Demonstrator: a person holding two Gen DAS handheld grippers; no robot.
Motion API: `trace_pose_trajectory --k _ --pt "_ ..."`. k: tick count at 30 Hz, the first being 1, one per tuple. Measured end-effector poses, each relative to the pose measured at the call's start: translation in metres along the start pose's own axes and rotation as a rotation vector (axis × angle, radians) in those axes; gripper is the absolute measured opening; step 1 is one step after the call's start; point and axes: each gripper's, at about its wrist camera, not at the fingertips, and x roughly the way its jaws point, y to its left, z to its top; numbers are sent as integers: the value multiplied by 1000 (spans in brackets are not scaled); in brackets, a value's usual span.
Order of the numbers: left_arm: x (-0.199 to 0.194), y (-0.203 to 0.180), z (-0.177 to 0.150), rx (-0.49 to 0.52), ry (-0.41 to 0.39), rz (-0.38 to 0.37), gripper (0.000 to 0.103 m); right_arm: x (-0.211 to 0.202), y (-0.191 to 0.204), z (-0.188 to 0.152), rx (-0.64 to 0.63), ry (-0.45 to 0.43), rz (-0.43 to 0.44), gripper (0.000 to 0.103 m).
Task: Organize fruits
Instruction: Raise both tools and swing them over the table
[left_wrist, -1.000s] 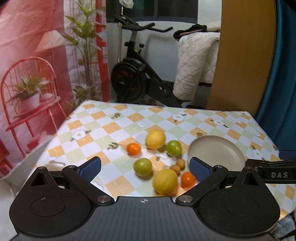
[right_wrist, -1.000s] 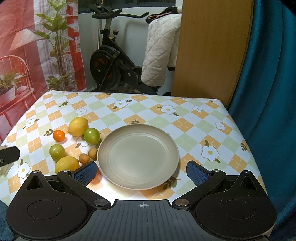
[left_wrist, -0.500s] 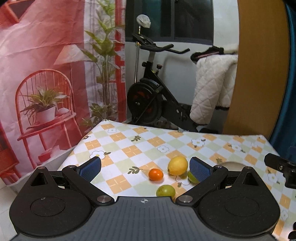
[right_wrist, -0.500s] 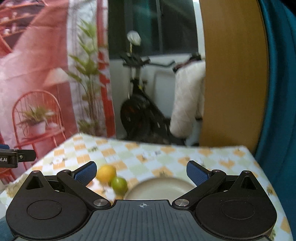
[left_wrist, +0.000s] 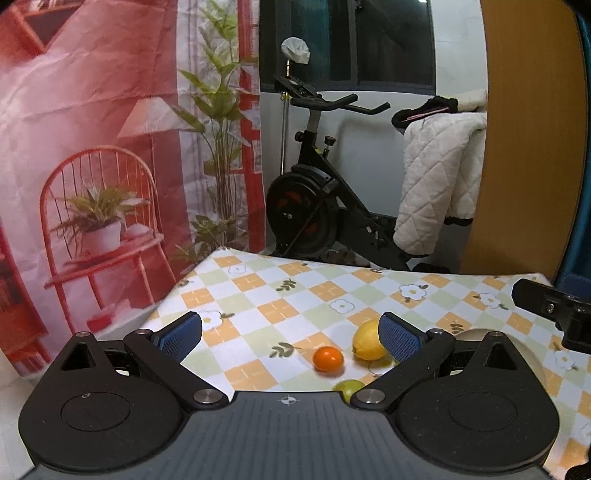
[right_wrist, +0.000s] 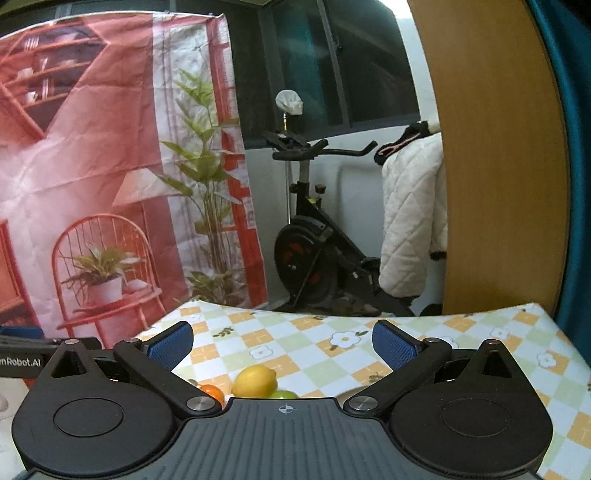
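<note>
Both grippers hover over the desk (left_wrist: 369, 295), left gripper (left_wrist: 291, 332) and right gripper (right_wrist: 282, 345) with jaws wide apart, empty. The lemon (left_wrist: 367, 345), orange (left_wrist: 328, 359) and lime (left_wrist: 349, 387) sit loose near the left jaws. Round fruit could roll away if nudged off-centre. Only the left view shows the plate (left_wrist: 469, 334) rim; the right hides it.
</note>
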Motion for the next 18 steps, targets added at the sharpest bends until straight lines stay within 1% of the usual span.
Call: trace_pose_trajectory --k 3,8,9,10,13,18 --pt "4 -3 1 44 -1 8 103 2 5 -3 3 -4 6 103" --pt "13 -2 -1 81 3 -10 102 7 6 -9 11 11 41 103" --pt "14 -1 -1 76 4 -18 100 9 7 -9 4 4 49 103" --pt "16 0 -2 66 4 -20 96 10 7 -10 1 -2 51 103" --pt "23 7 -3 36 31 -34 94 16 4 -8 24 13 50 103" --pt "31 12 -8 10 70 -62 91 22 -3 -16 93 17 52 103"
